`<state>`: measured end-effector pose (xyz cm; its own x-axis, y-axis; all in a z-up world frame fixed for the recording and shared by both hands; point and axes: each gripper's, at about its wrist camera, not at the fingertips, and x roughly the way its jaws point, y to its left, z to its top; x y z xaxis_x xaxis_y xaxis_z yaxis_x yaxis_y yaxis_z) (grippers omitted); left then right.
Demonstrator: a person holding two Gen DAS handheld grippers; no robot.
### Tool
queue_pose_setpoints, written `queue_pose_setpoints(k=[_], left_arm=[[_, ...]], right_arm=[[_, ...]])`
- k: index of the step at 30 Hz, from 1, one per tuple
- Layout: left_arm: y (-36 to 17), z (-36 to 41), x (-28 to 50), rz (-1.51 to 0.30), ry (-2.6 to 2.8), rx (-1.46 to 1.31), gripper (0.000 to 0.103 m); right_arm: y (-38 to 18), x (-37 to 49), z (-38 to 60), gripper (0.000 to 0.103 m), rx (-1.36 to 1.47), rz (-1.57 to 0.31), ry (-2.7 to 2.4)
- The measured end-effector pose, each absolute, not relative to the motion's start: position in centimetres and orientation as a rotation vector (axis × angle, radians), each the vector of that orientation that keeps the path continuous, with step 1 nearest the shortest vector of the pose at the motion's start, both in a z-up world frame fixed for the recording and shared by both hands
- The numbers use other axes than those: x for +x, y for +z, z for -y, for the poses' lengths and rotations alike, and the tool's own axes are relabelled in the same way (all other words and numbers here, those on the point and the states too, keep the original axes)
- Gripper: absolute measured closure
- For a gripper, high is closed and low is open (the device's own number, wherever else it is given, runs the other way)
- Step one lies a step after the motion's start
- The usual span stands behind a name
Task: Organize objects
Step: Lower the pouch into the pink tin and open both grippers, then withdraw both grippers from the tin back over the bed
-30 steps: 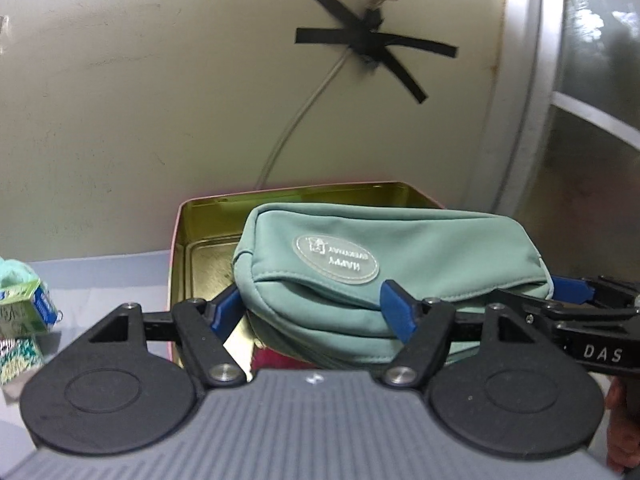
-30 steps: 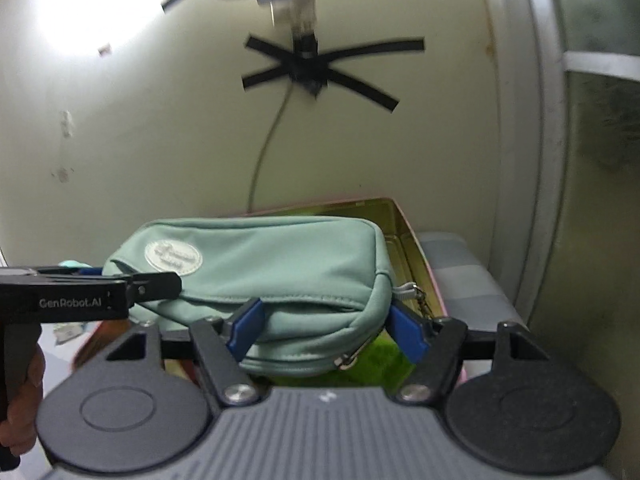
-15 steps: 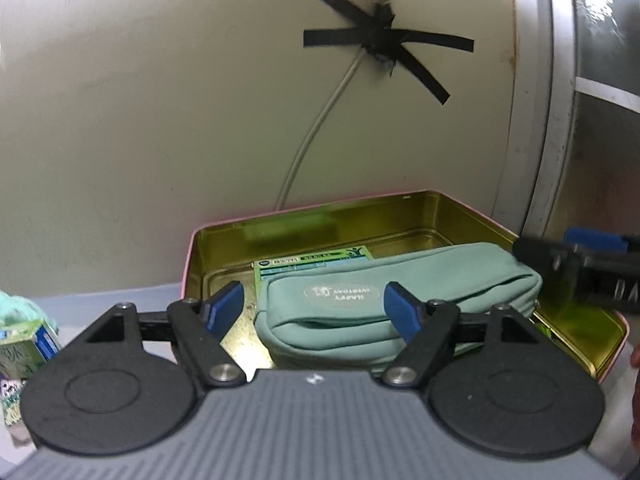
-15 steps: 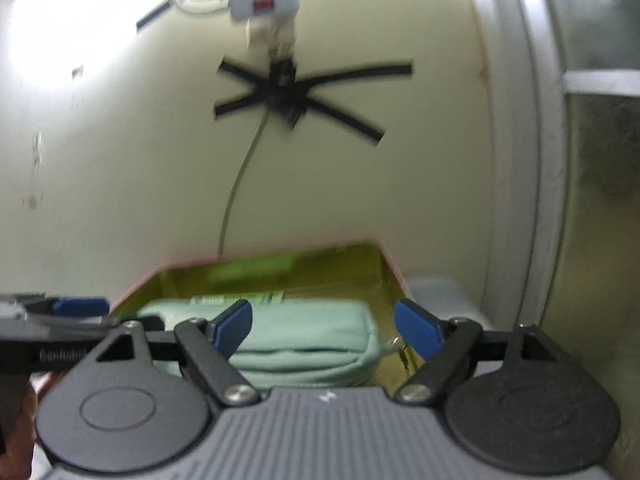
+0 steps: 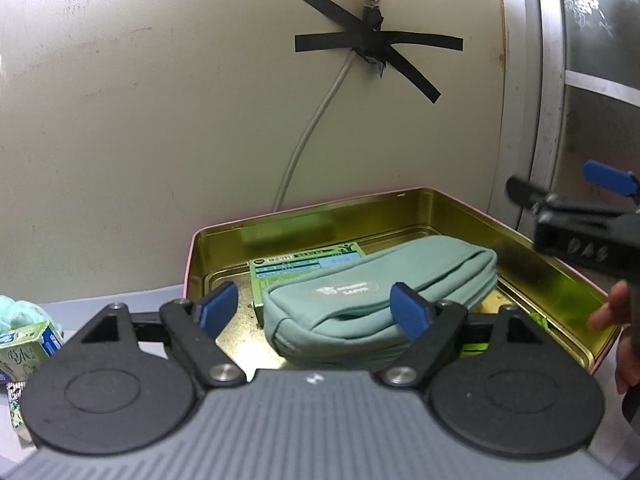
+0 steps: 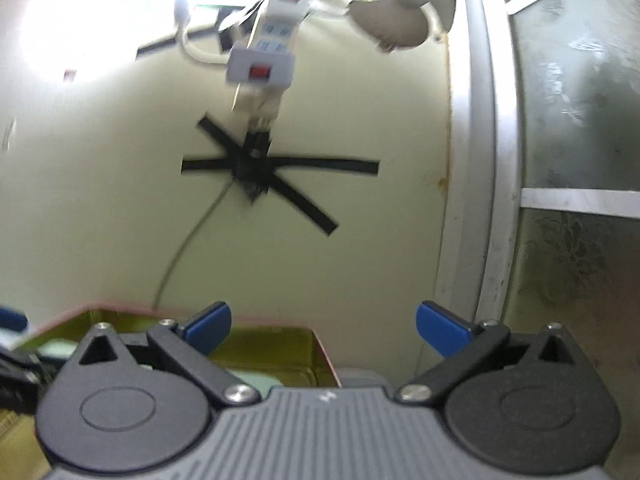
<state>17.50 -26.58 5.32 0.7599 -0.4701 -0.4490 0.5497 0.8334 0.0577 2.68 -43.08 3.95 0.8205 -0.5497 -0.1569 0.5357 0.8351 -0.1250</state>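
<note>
A teal zip pouch (image 5: 380, 300) lies inside an open gold tin with a pink rim (image 5: 288, 216), partly on top of a green flat box (image 5: 304, 260). My left gripper (image 5: 316, 306) is open and empty, just in front of and above the pouch. My right gripper (image 6: 322, 326) is open and empty, raised above the tin's right end (image 6: 312, 340); it also shows at the right edge of the left wrist view (image 5: 576, 216). In the right wrist view only a sliver of the pouch (image 6: 256, 382) shows behind the gripper body.
The tin sits on a pale blue table (image 5: 120, 300) against a cream wall with a taped cable (image 5: 376, 40) and a power strip (image 6: 264, 52). A green carton (image 5: 28, 346) and a crumpled teal cloth (image 5: 20, 312) lie at the left. A metal window frame (image 6: 488, 160) stands right.
Both grippers let go of the pouch, which now rests in the tin. Both have opened and pulled back; the right one has risen and tilted up.
</note>
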Motion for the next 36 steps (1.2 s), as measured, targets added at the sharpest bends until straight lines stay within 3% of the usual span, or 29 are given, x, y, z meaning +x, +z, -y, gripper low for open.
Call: queue_pose_setpoints(k=[17, 36], left_arm=[[4.4, 26.2, 16.4, -0.445, -0.558, 0.193, 0.017], [5.8, 21.3, 13.4, -0.454, -0.545, 0.191, 0.017]], right_arm=[[3.2, 1.6, 40.8, 0.002, -0.156, -0.189, -0.567], [6.0, -3.8, 36.3, 0.000, 0.077, -0.181, -0.513]])
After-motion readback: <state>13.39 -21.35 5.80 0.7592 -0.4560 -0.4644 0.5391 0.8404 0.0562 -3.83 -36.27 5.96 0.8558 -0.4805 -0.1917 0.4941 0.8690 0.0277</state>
